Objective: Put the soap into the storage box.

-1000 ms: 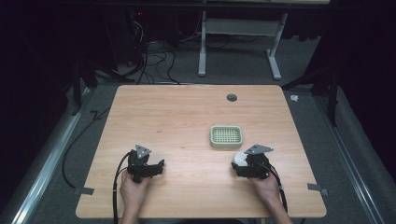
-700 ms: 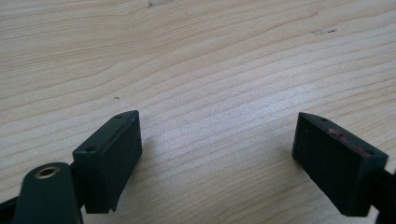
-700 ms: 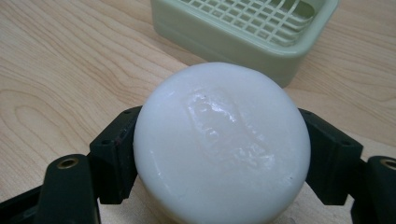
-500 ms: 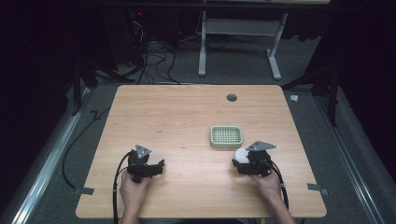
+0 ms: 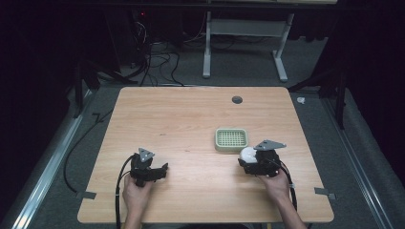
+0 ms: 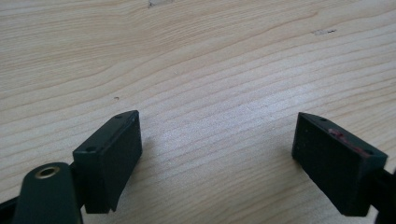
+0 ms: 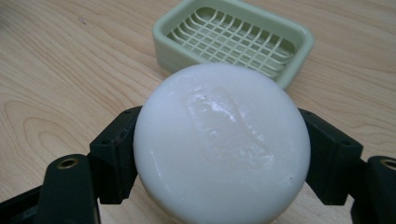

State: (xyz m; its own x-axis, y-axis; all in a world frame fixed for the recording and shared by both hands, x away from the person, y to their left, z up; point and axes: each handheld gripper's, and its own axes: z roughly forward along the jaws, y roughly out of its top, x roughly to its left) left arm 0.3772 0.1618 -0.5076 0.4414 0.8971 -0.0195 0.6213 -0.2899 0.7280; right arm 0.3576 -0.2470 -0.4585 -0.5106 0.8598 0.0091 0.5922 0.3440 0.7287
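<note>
Clearly, the right tool (image 5: 249, 160) is clenched on a round white soap bar (image 7: 223, 147): in the right gripper view its two black jaws press against the bar's left and right sides, and the bar's broad face, stamped with a faint raised rectangle, is turned toward the camera. Just beyond the bar lies a pale green soap dish (image 7: 233, 39) with a grid insert, its near wall close behind the bar's top edge; whether bar and dish touch cannot be told. In the high view the soap bar (image 5: 248, 153) shows as a white blob at the front of the right tool, just beside the near right corner of the soap dish (image 5: 231, 140), which sits on the wooden table (image 5: 181, 114) right of centre. The person's right hand (image 5: 276, 180) grips the tool from behind. The left tool (image 5: 162, 170) rests low over the near left part of the table, held by the left hand (image 5: 136, 194), well apart from the dish. In the left gripper view its jaws stand wide apart with nothing but bare wood grain between them, so it is released.
</note>
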